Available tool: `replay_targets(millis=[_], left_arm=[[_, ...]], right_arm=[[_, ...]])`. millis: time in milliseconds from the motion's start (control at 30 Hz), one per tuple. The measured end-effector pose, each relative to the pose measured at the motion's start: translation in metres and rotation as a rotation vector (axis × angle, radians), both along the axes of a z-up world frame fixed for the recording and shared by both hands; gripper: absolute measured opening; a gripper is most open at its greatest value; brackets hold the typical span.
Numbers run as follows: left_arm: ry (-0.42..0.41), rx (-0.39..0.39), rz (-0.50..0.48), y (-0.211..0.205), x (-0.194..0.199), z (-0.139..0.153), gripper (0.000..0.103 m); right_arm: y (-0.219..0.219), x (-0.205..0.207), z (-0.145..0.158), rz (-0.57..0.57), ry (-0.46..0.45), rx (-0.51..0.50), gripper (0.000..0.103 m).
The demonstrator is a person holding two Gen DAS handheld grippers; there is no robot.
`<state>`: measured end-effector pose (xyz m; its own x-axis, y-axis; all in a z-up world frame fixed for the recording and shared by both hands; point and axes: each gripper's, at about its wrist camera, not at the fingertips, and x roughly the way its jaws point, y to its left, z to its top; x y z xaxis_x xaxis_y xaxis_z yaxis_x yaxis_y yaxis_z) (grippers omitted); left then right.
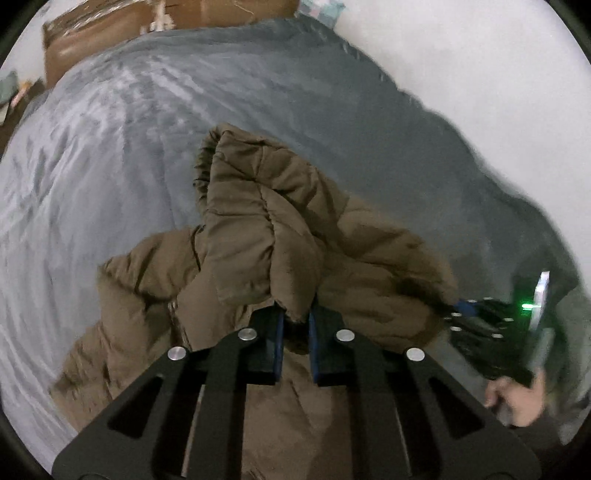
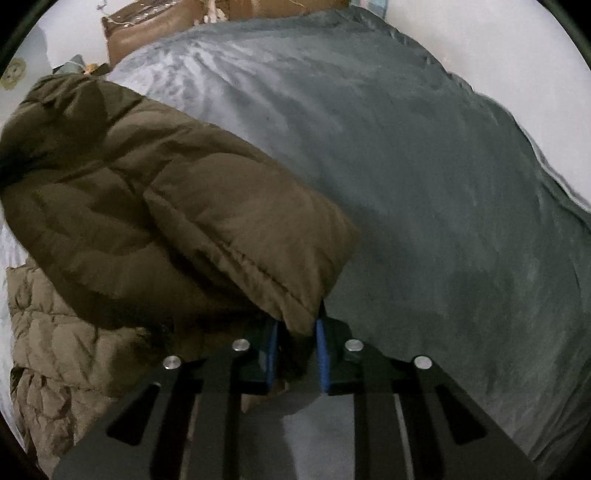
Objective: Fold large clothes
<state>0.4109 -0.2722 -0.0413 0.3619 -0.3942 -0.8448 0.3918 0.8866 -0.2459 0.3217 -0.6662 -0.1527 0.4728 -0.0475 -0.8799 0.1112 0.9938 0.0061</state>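
With both the left tongs (image 1: 295, 325) and right tongs (image 2: 295, 332) clamped on the brown coat (image 1: 258, 236), we lift evenly, keeping its edge taut over the bed (image 2: 443, 184).

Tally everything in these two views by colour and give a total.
Brown: 2 – jacket, cardboard box
Grey: 1 – blanket
Black: 2 – left gripper, right gripper, each shut on the jacket
Total: 5

Olive-brown quilted jacket (image 1: 258, 221), grey-blue blanket (image 2: 424, 166) (paler streaks), brown cardboard box (image 1: 110, 33)
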Motion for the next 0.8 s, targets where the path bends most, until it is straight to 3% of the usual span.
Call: replay_targets(millis=[133,233,267,433,567,633,700,767,800], left_arm=[[0.021,-0.102,0.061,0.032,-0.029,0.013,0.008],[0.058,-0.13,0.125,0.053,-0.049,-0.004,0.008],[0.061,-0.11,0.149,0.051,-0.038,-0.023,0.008],[0.153,0.014,0.258,0.101,-0.057,-0.083,0.008],[0.217,0.086,0.342,0.143,-0.066,-0.119,0.008],[0.251,0.104,0.39,0.167,-0.074,-0.135,0.008],[0.267,0.098,0.399,0.179,-0.083,-0.145,0.016],[0.263,0.147,0.407,0.18,-0.09,-0.153,0.046],[0.256,0.172,0.42,0.179,-0.093,-0.155,0.052]], right_arm=[[0.02,-0.002,0.016,0.068,-0.003,-0.02,0.017],[0.034,-0.003,0.015,0.115,0.017,-0.017,0.024],[0.042,-0.004,0.017,0.142,0.013,0.0,0.03],[0.069,-0.007,0.022,0.205,0.021,0.04,0.068],[0.081,-0.018,0.028,0.221,0.041,0.219,0.069],[0.082,-0.023,0.028,0.193,0.041,0.222,0.071],[0.085,-0.024,0.024,0.179,0.053,0.186,0.074],[0.089,-0.024,0.014,0.162,0.082,0.141,0.075],[0.091,-0.022,0.011,0.161,0.091,0.118,0.075]])
